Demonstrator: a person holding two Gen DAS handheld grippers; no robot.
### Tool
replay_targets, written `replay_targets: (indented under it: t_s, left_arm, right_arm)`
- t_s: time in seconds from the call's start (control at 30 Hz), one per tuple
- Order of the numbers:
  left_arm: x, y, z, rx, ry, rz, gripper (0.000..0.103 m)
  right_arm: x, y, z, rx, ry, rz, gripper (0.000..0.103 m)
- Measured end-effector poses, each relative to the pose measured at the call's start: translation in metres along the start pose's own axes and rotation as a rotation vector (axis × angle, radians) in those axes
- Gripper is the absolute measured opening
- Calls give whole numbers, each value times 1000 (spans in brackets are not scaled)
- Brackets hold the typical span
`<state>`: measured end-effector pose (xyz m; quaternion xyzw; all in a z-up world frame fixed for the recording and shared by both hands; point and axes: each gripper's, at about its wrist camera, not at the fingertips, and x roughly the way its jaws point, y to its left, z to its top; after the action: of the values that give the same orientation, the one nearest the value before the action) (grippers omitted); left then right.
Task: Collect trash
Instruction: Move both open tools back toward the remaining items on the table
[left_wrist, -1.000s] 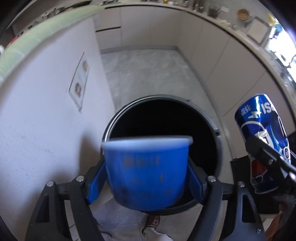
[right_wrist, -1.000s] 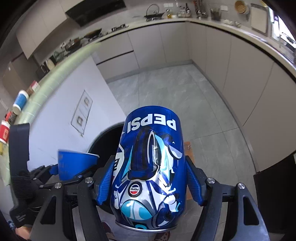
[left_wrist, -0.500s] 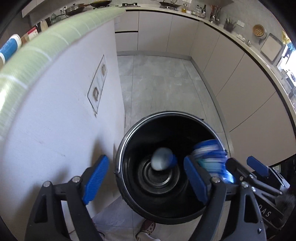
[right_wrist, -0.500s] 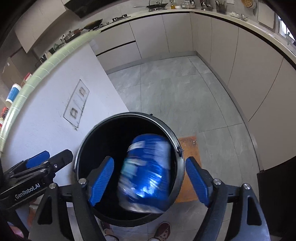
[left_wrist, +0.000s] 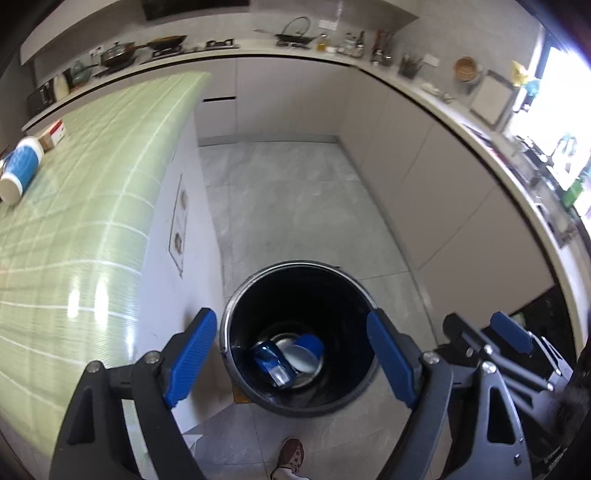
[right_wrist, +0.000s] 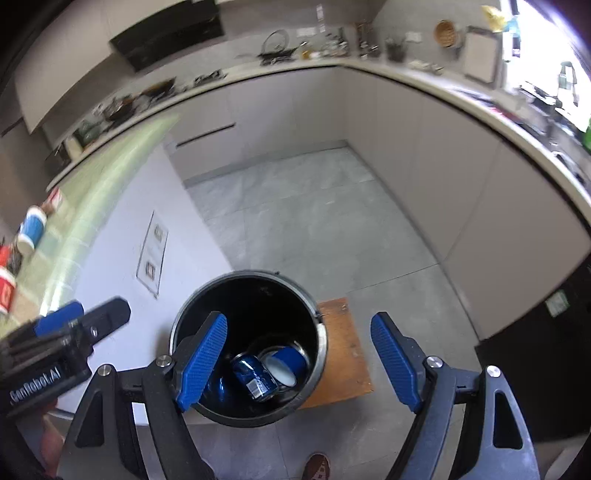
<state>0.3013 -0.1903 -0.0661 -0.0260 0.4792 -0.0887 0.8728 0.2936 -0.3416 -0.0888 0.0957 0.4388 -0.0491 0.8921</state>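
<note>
Left wrist view: both tongs (left_wrist: 291, 360) (right_wrist: 299, 363) spread, empty, above bin (left_wrist: 258, 395); can (left_wrist: 271, 360) half-hidden beside cup (left_wrist: 306, 350)

I'm looking at a home kitchen. A long tabletop (left_wrist: 436, 99) wraps round the room over plain pale cabinets (left_wrist: 288, 99). On its far stretch sit a hob (left_wrist: 221, 43) and pans (left_wrist: 162, 41), with a black hood (right_wrist: 170, 40) on the wall above. Bottles (left_wrist: 347, 42) stand right of the hob. The floor (left_wrist: 295, 206) below is grey tile.
</note>
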Motion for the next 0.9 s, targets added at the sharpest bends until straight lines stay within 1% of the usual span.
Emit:
replay_targets:
  t_s: [0.1,0.17,0.27,0.3,0.4,0.47,0.5,0.53,0.57,0.63,0.7,0.77,0.9]
  left_arm:
    - [-25,3,1,27,-18,-30,85]
    - [-50,11,2,47,-53,-36,85]
    - [-84,36,4,60,-100,-36,85]
    - [-90,48,5,63,-113,-28,85]
    - [-107,82,6,55,-159,8,85]
    - [-117,118,8,40,-180,42,85]
    - [-116,128,7,34,-183,50,85]
    - [-122,151,6,20,-188,64,85]
    - [-126,159,4,12,-191,73,85]
    - [-134,199,-1,-17,-200,100,85]
    - [-139,224,-7,-33,-206,126,85]
    - [-145,260,-12,-57,-209,157,85]
    - [-151,311,-20,-85,-199,219,85]
  right_arm:
    - [-39,3,6,46,-46,-33,82]
    - [-64,14,11,54,-76,-45,82]
    - [-98,41,15,55,-126,-44,82]
    - [-107,52,15,50,-136,-39,82]
    - [-126,100,14,18,-161,-17,82]
    - [-129,135,11,-2,-166,10,82]
    - [-129,152,10,-12,-167,22,82]
    - [-129,171,7,-24,-166,36,82]
    - [-129,191,4,-38,-165,52,82]
    - [-129,230,-3,-65,-166,74,82]
    - [-129,264,-12,-85,-169,93,82]
    - [-126,298,-22,-98,-168,109,83]
    - [-119,351,-35,-116,-146,147,83]
